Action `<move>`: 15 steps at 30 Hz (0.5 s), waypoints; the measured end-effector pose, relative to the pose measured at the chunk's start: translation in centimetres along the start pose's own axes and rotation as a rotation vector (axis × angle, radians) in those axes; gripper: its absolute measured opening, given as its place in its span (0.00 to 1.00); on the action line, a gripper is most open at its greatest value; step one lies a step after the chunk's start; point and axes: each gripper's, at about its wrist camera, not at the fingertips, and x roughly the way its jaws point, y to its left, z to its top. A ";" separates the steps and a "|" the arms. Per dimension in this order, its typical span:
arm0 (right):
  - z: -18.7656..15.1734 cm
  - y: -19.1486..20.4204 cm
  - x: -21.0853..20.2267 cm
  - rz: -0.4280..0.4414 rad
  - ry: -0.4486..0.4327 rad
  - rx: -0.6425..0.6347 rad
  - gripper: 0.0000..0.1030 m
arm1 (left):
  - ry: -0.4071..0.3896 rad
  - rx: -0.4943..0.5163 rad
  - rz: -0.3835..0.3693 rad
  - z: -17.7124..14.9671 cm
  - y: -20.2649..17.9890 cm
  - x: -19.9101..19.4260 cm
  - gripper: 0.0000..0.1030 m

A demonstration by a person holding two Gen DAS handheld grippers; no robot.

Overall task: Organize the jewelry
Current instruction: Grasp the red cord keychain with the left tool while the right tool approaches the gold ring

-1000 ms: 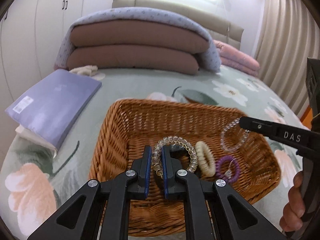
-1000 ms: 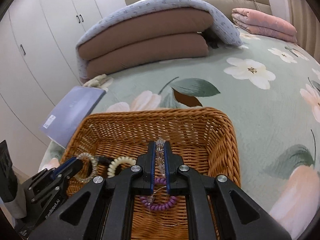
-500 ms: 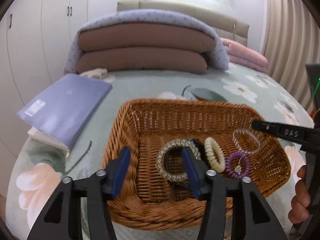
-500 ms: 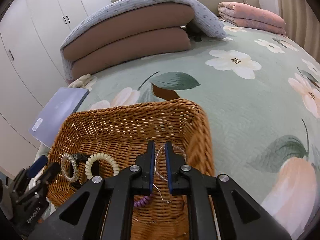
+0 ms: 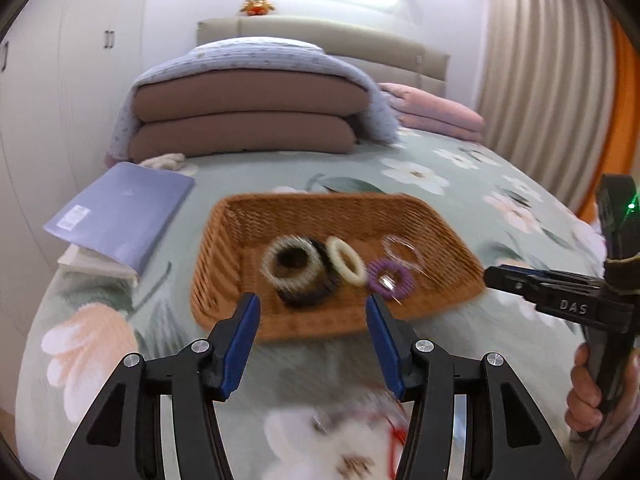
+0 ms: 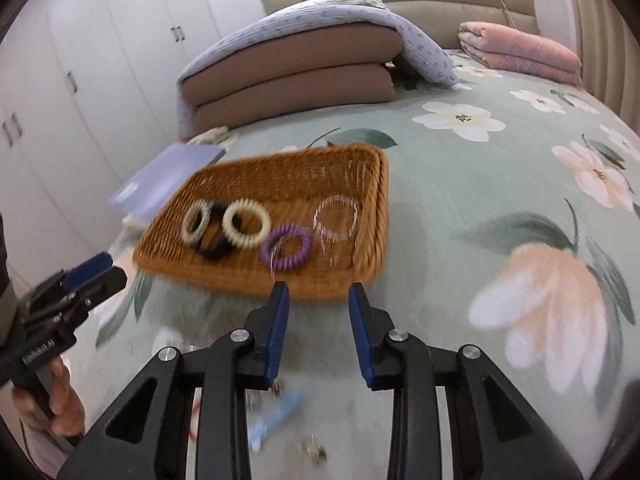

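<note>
Both grippers hung near of the wicker basket [image 6: 372, 216], jaws spread wide and holding nothing. The left gripper [image 5: 312, 344] and right gripper [image 6: 314, 328] stood above loose pieces, blurred, perhaps remaining jewelry [image 6: 276, 416], on the bedspread [image 6: 480, 184]. In the basket lay a beaded bracelet [image 5: 292, 262], cream coil [image 5: 346, 260], purple coil [image 6: 285, 247] and clear bracelet [image 6: 335, 218].

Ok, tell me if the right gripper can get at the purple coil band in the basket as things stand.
Probably yes. The right gripper is open and empty, just short of the basket near rim. The purple band lies flat on the basket floor just beyond it, uncovered, though a clear ring lies close beside it.
</note>
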 end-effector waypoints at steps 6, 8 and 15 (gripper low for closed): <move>-5.4 1.5 -2.3 -0.027 0.023 -0.099 0.33 | 0.045 -0.004 -0.092 -4.3 -1.5 -2.2 0.55; -6.9 1.5 -2.2 -0.023 0.045 -0.103 0.33 | 0.068 -0.018 -0.115 -5.8 -1.8 -2.0 0.55; -10.2 0.6 -2.0 0.006 0.082 -0.037 0.33 | 0.161 -0.049 -0.122 -10.6 -2.6 -0.4 0.55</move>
